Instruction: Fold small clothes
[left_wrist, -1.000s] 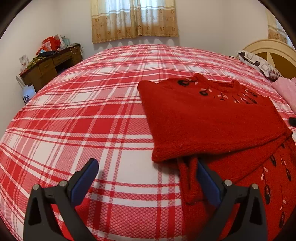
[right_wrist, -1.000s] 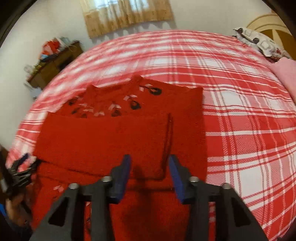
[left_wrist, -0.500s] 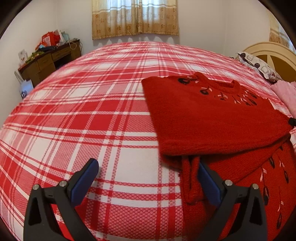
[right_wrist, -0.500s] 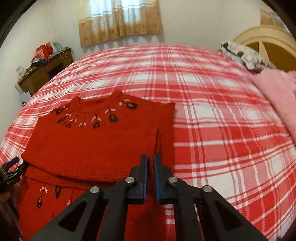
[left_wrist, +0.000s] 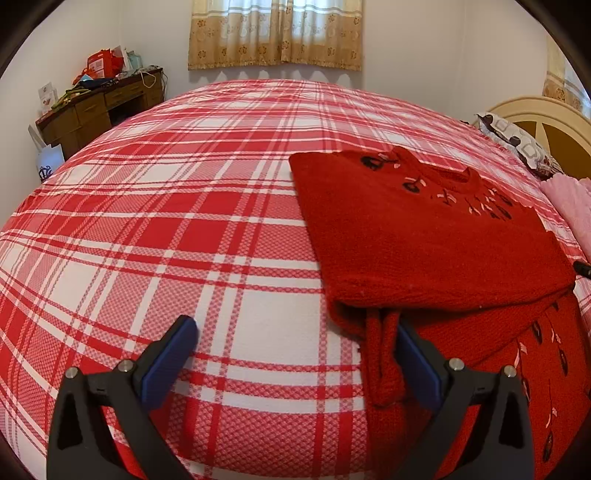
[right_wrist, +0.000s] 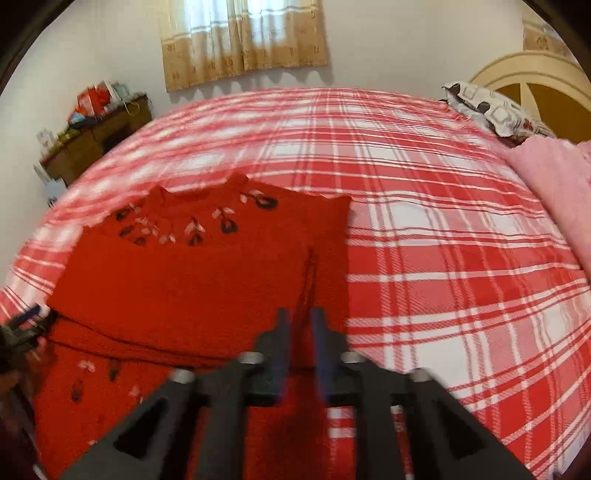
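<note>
Red knit sweater (left_wrist: 424, 236) at right of left-wrist frame on plaid bedspread (left_wrist: 184, 221), sleeves folded in, lower body unfolded

Left gripper (left_wrist: 295, 350) wide, empty, beside hem edge

Right gripper (right_wrist: 301, 332) jaws opening, narrow gap, nothing between; half second ago fully closed

Judged step: sleeve fold done; next, grip hem corners, bring toward collar
</note>
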